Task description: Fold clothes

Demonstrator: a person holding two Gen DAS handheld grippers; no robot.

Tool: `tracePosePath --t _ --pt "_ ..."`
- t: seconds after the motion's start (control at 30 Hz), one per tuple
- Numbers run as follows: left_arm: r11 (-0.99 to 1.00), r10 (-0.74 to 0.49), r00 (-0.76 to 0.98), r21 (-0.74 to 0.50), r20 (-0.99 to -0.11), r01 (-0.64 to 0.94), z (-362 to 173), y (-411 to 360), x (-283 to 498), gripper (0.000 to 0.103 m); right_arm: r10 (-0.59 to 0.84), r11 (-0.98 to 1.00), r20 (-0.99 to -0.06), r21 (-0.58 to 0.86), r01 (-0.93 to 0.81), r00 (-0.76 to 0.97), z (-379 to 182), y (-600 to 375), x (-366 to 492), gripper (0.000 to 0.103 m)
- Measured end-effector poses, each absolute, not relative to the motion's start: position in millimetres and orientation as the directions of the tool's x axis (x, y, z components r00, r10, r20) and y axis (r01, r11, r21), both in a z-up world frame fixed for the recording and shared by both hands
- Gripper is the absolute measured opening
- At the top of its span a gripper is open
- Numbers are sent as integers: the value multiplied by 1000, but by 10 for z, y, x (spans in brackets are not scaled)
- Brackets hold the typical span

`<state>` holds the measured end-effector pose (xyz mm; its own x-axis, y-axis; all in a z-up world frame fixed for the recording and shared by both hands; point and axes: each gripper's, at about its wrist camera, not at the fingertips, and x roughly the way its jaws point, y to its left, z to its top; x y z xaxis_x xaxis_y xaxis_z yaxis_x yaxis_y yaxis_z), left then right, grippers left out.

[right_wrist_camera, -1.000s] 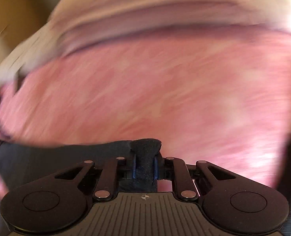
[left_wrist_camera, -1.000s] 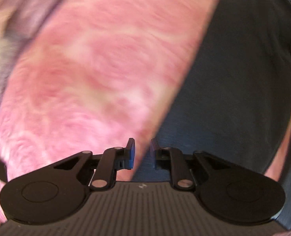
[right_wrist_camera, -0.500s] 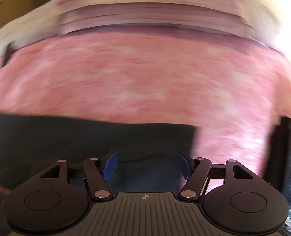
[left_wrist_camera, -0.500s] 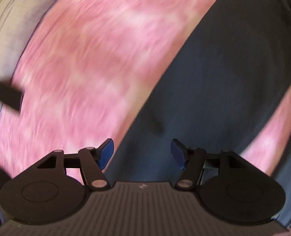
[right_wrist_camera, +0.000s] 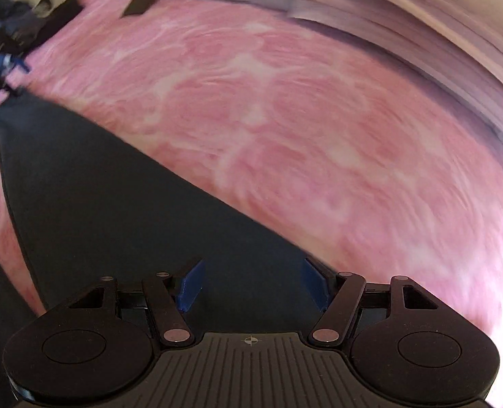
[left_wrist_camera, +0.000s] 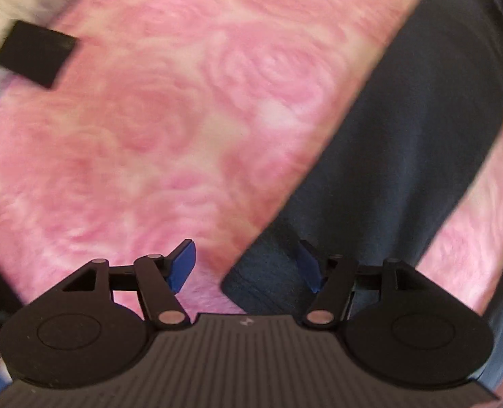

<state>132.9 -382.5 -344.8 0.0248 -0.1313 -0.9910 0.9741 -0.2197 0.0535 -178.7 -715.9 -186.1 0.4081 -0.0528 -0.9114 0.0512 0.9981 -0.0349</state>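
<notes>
**Hovering over the dark garment, both sets of fingers apart**

Looking down past my left gripper (left_wrist_camera: 246, 268), I see its blue pads spread, having just eased a little closer after opening. One corner of the dark garment (left_wrist_camera: 418, 142) lies between them, close against the pad at three o'clock; whether it touches I cannot tell. Nothing is clamped. From there the cloth runs as a broad band toward one o'clock across the pink rose-patterned blanket (left_wrist_camera: 170, 129). A flat black rectangle (left_wrist_camera: 35, 54) lies near ten o'clock, at the blanket's edge.

My right gripper (right_wrist_camera: 253, 284) has just opened wide and grips nothing; the dark garment (right_wrist_camera: 91, 197) lies under the gap, spreading off toward ten o'clock over the pink blanket (right_wrist_camera: 302, 119). At ten o'clock, far off, my other gripper (right_wrist_camera: 3, 54) shows, blurred. No box or basket is visible.
</notes>
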Motion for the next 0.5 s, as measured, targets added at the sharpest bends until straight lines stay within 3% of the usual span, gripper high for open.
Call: tracePosePath --t 0.03,0.17,0.3,0.33,0.37,0.43,0.5 --pt "-241 -122 -5 24 -993 970 -3490 -3806 1323 50 -49 999 -916 -44 20 398 -1912 -7122 -1689 67" --pt "-257 -162 -64 -21 -985 966 -3426 -3731 1333 11 -64 994 -935 -92 -65 348 -2118 -7048 -1323 67" --pt "-256 -251 2 69 -968 964 -3179 -3716 1412 10 12 996 -965 -11 -86 262 -2306 -7109 -1084 65" --pt "-242 -269 11 78 -963 967 -3122 -3734 1463 10 51 995 -972 31 -90 228 -2350 -7130 -1041 27" --pt "-235 -277 22 90 -961 968 -3085 -3762 1509 10 68 994 -977 50 -96 202 -2374 -7138 -1003 10" --pt "-223 -284 58 125 -957 967 -3045 -3828 1593 10 45 993 -978 21 -116 205 -2322 -7130 -918 2" --pt "-207 -286 94 157 -954 966 -3025 -3893 1683 10 13 993 -967 -19 -120 255 -2221 -7133 -798 2"
